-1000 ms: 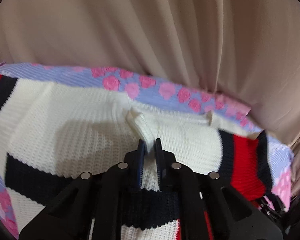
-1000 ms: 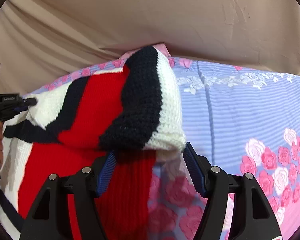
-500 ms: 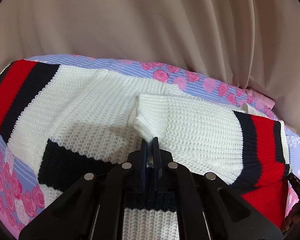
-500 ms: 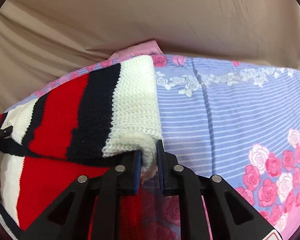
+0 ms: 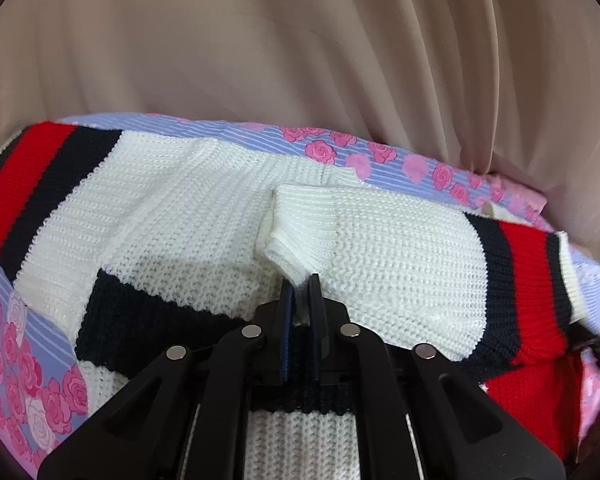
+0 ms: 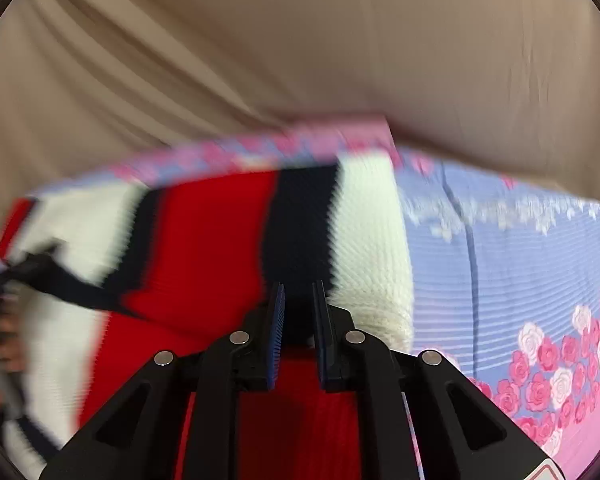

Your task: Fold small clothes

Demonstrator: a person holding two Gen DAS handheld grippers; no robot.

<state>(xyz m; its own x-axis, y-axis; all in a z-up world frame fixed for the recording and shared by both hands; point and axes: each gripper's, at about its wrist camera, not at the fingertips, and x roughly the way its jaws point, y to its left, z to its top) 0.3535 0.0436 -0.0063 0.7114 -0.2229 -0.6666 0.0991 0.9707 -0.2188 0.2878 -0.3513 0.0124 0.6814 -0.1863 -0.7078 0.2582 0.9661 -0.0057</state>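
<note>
The sleeve (image 5: 380, 248) is pinched in the narrow jaws of both the left gripper (image 5: 300, 292) and right gripper (image 6: 299, 300); it should be laid flat across the sweater (image 5: 148, 216), edges kept aligned.

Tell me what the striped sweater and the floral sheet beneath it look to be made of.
Sweater: chunky knit yarn, wool or acrylic, matte; the stitch rows and ribbed cuff show clearly. Sheet: thin, smooth woven fabric, probably cotton or polyester, with printed stripes and roses; flat, with no visible texture.
</note>
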